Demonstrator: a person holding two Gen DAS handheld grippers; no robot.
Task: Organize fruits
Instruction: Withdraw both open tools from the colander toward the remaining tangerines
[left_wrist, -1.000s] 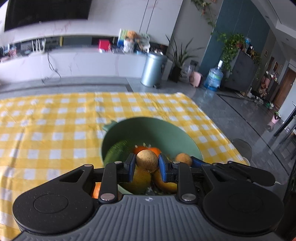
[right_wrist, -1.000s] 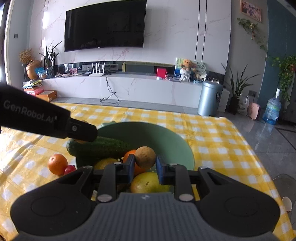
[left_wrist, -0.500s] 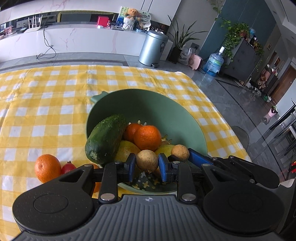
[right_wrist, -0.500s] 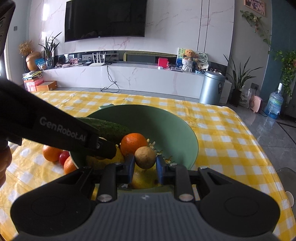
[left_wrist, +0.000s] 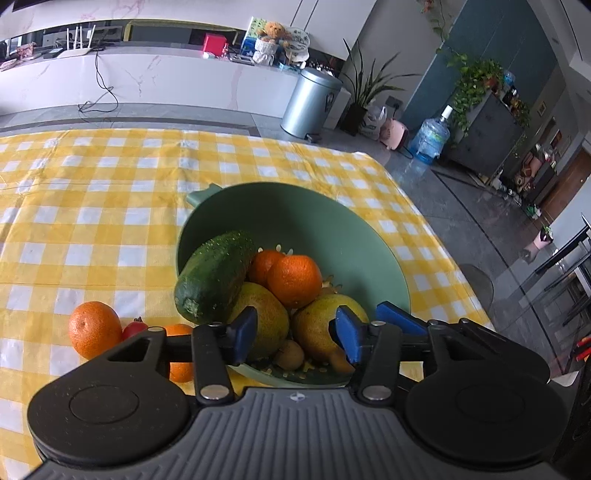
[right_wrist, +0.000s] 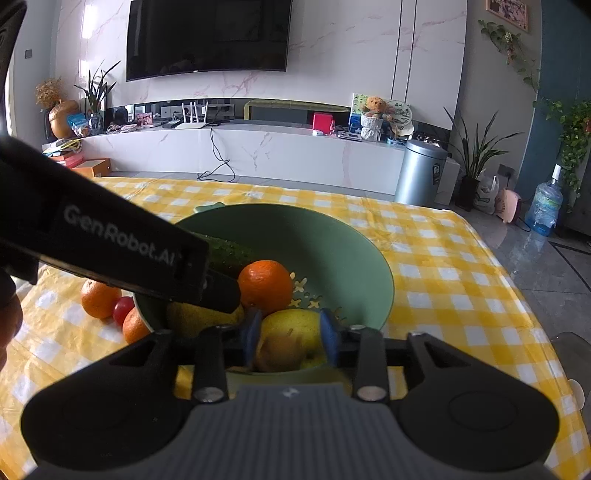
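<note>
On my left, the left gripper (left_wrist: 295, 334) has its jaws opening, the blue pads (left_wrist: 242, 334) spread wide with nothing pressed between them; a small brown fruit (left_wrist: 290, 354) lies loose in the green bowl (left_wrist: 343, 240) just below the gap. Left of the bowl, on the yellow checked tablecloth (left_wrist: 92, 206), I see an orange (left_wrist: 94, 334), a small red fruit (left_wrist: 133, 328) touching it, and another orange (left_wrist: 179, 363) partly hidden behind my gripper. Inside the bowl a cucumber (left_wrist: 214, 277) leans on the left wall, over a yellow-green pear (left_wrist: 264, 317); two oranges (left_wrist: 293, 275) sit in the middle, and a second pear (left_wrist: 317, 326) lies to their right. A second small brown fruit (left_wrist: 340, 363) peeks out by the right pad.

On my right, the right gripper (right_wrist: 290, 338) is also opening, its pads only modestly apart. They frame a pear (right_wrist: 288, 341) lying in the bowl (right_wrist: 332, 251), but I cannot tell whether they touch it; nothing is lifted. The left gripper's black body crosses the left of this view, above the bowl's fruit
</note>
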